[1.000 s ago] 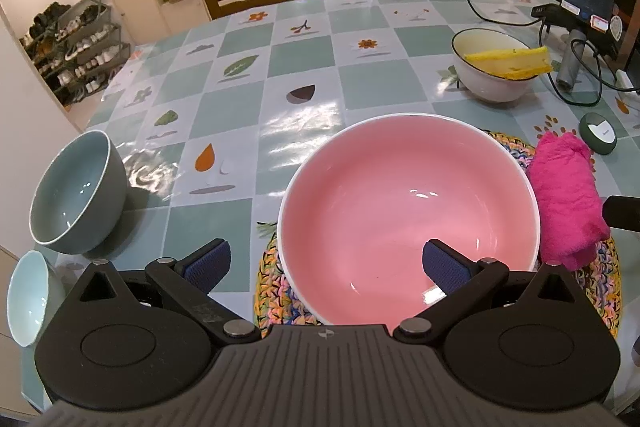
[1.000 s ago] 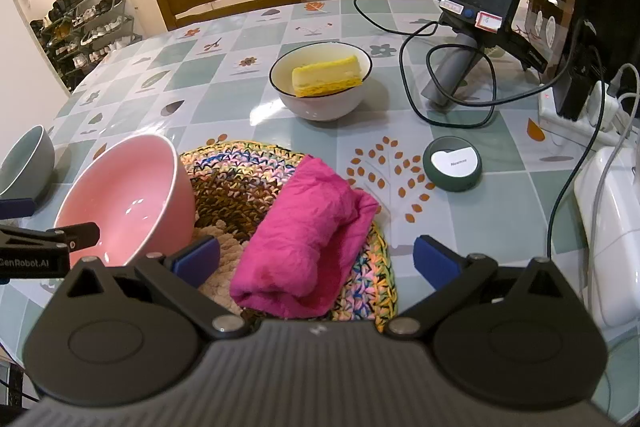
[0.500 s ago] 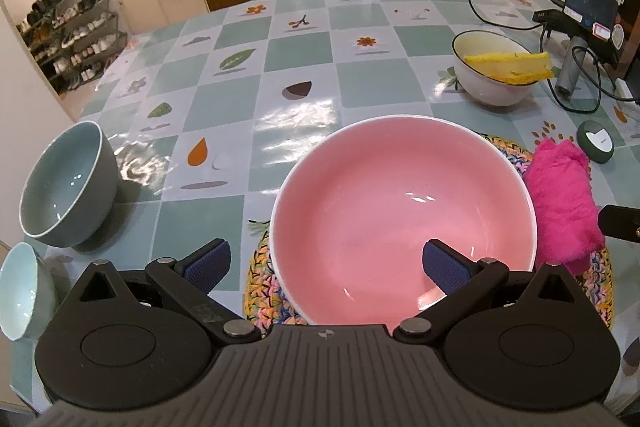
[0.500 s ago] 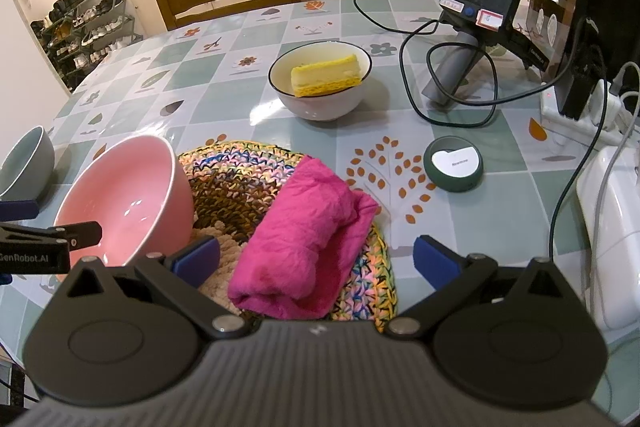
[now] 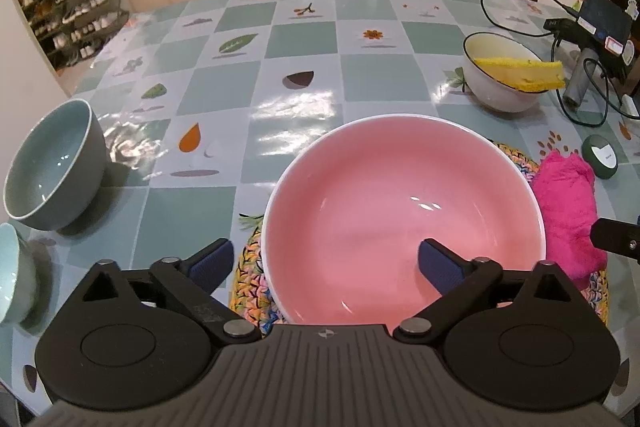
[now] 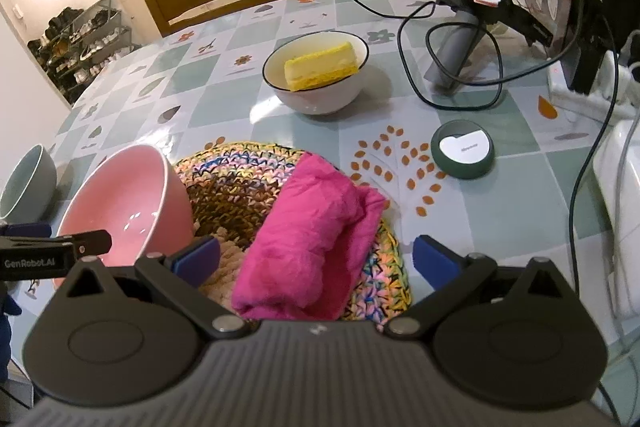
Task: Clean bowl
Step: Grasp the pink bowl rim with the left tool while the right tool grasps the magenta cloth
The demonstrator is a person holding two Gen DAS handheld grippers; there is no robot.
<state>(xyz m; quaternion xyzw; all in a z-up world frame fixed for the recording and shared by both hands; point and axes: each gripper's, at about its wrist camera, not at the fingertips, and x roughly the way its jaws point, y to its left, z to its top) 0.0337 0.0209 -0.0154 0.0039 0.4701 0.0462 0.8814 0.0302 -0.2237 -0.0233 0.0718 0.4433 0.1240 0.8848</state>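
Observation:
A large pink bowl (image 5: 404, 211) sits on the left part of a woven multicoloured mat (image 6: 240, 183). My left gripper (image 5: 326, 265) is open, its jaws astride the bowl's near-left rim, one finger outside and one over the inside. The bowl also shows in the right wrist view (image 6: 124, 203). A folded magenta cloth (image 6: 308, 239) lies on the mat to the right of the bowl. My right gripper (image 6: 316, 259) is open just above the cloth's near end, a finger on each side.
A white bowl (image 6: 320, 75) holding a yellow sponge (image 6: 320, 65) stands further back. A grey bowl (image 5: 52, 163) and a pale bowl (image 5: 12, 267) sit at the left. A green round gadget (image 6: 464, 147), cables and a handheld device (image 6: 468, 11) are at the right.
My left gripper has edged forward and left over the pink bowl's near rim. My right gripper has barely moved, still straddling the cloth.

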